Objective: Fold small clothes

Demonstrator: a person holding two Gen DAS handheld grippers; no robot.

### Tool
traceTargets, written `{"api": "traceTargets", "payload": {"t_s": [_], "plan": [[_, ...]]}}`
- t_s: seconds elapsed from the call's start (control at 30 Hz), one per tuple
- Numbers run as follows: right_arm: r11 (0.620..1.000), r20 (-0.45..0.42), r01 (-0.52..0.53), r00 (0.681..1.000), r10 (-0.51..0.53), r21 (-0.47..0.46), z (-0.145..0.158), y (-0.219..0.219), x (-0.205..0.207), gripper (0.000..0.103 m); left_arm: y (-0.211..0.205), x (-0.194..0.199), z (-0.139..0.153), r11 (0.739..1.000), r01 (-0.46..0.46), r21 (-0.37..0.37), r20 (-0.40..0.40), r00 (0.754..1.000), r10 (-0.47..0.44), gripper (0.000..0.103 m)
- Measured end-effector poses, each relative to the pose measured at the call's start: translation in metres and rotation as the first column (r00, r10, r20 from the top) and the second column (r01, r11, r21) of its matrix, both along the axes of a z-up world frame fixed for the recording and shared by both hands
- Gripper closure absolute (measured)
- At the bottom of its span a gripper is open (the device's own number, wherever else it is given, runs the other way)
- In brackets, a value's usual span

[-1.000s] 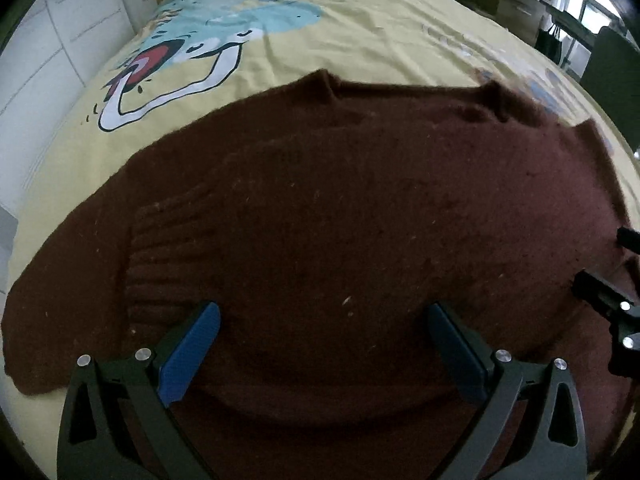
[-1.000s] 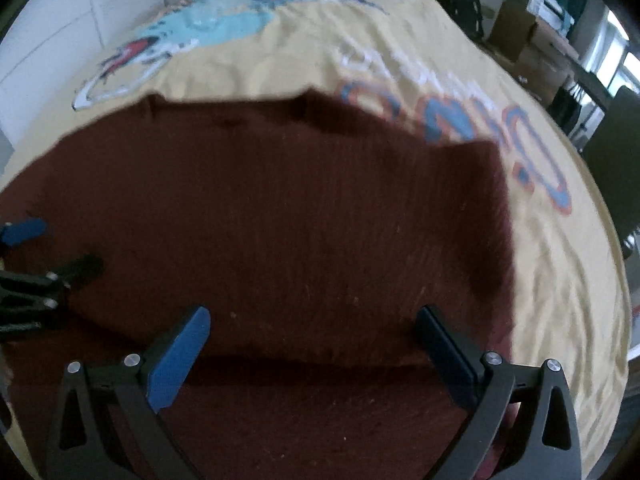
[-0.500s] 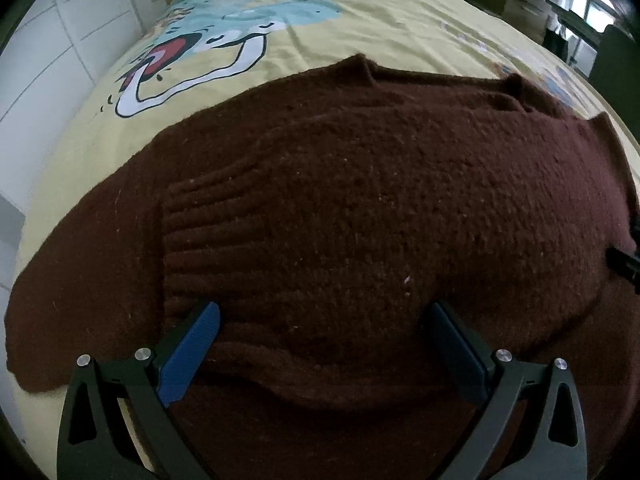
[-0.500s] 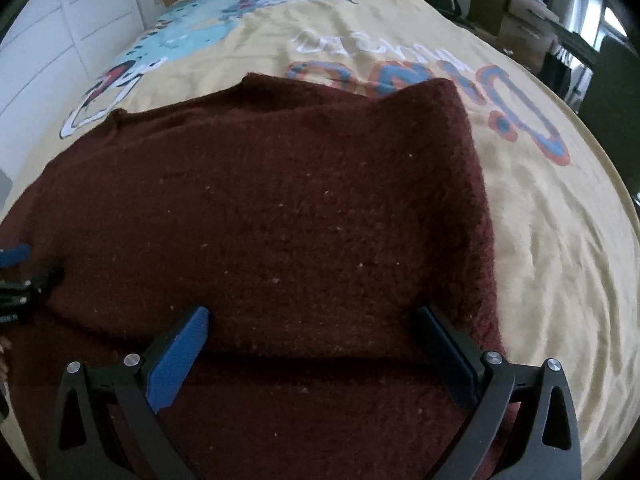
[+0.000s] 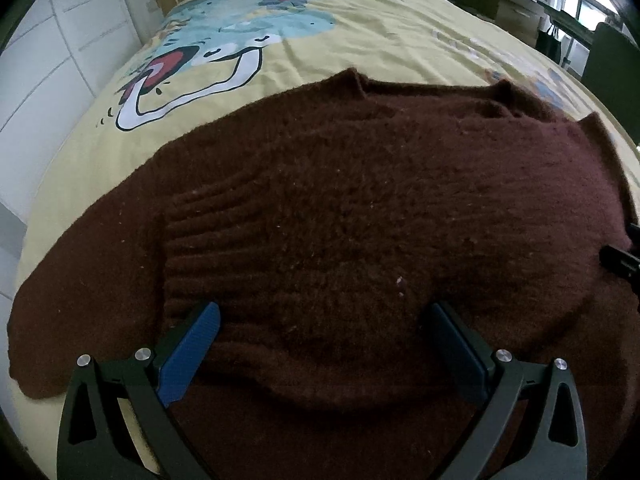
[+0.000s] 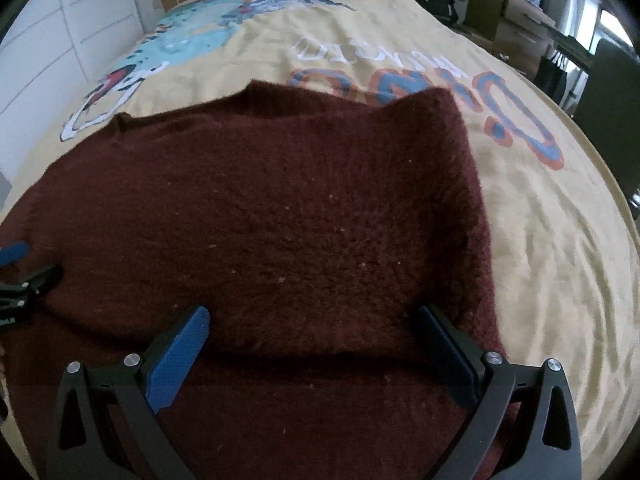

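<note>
A dark maroon knit sweater [image 5: 340, 208] lies on a yellow printed bedspread [image 5: 360, 36], its lower part folded up over the body; a fold edge runs just ahead of both grippers. It also fills the right wrist view [image 6: 280, 208]. My left gripper [image 5: 320, 336] is open and empty, its blue pads [image 5: 188, 352] apart over the fold edge. My right gripper [image 6: 316, 336] is open and empty over the fold edge at the sweater's right side. Each gripper shows at the other view's edge: the right one [image 5: 620, 260] and the left one [image 6: 20, 280].
The bedspread [image 6: 540, 240] shows a cartoon print and orange lettering. White cabinets [image 5: 48, 60] stand along the left. Boxes, a dark bag and a chair [image 6: 612, 76] stand at the back right beyond the bed.
Both grippers drew back slightly and stayed open. The folded sweater settled flat; the right view shifted so that more of the sweater's right edge and bedspread show.
</note>
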State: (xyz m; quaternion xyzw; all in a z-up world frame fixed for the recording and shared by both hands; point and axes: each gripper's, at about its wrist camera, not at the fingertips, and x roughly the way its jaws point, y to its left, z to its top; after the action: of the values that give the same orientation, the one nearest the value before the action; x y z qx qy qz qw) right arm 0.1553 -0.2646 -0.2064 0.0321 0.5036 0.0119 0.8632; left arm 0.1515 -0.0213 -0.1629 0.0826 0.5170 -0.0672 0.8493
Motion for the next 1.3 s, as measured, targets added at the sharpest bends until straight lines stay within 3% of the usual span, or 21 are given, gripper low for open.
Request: {"api": "traceTargets", "payload": {"t_s": [0.2,0.33,0.47,0.6,0.67,0.77,0.9,0.97,1.0,1.07,1.2,1.23,1.3], "plan": [[0.999,0.019,-0.016,1.0,0.016,-0.029,0.031,0.011,-0.014,0.0,0.039,-0.013,0.039,0.995,-0.078,-0.068,0.054,0.995,0.082,0.001],[0.999,0.039,-0.008,0.999,0.01,-0.044,0.054,0.021,-0.023,0.0,0.088,-0.021,0.057,0.978,-0.17,-0.118,0.034,0.984,0.175,0.001],[0.998,0.039,-0.005,0.999,0.008,-0.057,0.068,0.029,-0.031,0.0,0.146,-0.033,0.068,0.955,-0.275,-0.109,0.038,0.959,0.281,0.001],[0.999,0.046,-0.001,0.999,0.003,-0.047,0.075,0.035,-0.039,0.0,0.208,-0.049,0.069,0.911,-0.403,-0.089,0.034,0.913,0.407,0.001],[0.999,0.048,-0.002,0.999,0.004,-0.043,0.077,0.037,-0.042,0.0,0.237,-0.055,0.069,0.878,-0.47,-0.092,0.024,0.881,0.473,0.001],[0.999,0.049,-0.003,0.999,0.005,-0.039,0.078,0.041,-0.046,0.0,0.281,-0.066,0.067,0.808,-0.58,-0.105,0.002,0.813,0.583,0.001],[0.998,0.011,-0.044,0.999,0.045,-0.049,0.07,0.05,-0.049,0.0,0.337,-0.084,0.065,0.674,-0.71,-0.204,-0.047,0.695,0.718,0.001],[0.996,-0.01,-0.06,0.998,0.059,-0.066,0.064,0.055,-0.051,0.0,0.354,-0.09,0.063,0.62,-0.752,-0.224,-0.061,0.646,0.761,0.001],[0.996,-0.018,-0.06,0.998,0.059,-0.062,0.062,0.055,-0.053,0.0,0.366,-0.093,0.058,0.58,-0.779,-0.238,-0.085,0.611,0.787,0.001],[0.998,-0.031,-0.049,0.998,0.047,-0.051,0.057,0.054,-0.054,0.0,0.383,-0.096,0.05,0.521,-0.807,-0.279,-0.132,0.57,0.811,0.001],[0.997,-0.042,-0.039,0.998,0.036,-0.064,0.054,0.054,-0.055,0.0,0.407,-0.097,0.028,0.425,-0.851,-0.308,-0.24,0.501,0.831,0.003],[0.997,-0.042,-0.039,0.998,0.036,-0.067,0.055,0.054,-0.054,0.0,0.411,-0.096,0.024,0.414,-0.857,-0.308,-0.256,0.493,0.831,0.005],[0.997,-0.042,-0.038,0.998,0.035,-0.071,0.056,0.053,-0.054,0.0,0.412,-0.093,0.021,0.418,-0.853,-0.31,-0.271,0.501,0.822,0.01]]}}
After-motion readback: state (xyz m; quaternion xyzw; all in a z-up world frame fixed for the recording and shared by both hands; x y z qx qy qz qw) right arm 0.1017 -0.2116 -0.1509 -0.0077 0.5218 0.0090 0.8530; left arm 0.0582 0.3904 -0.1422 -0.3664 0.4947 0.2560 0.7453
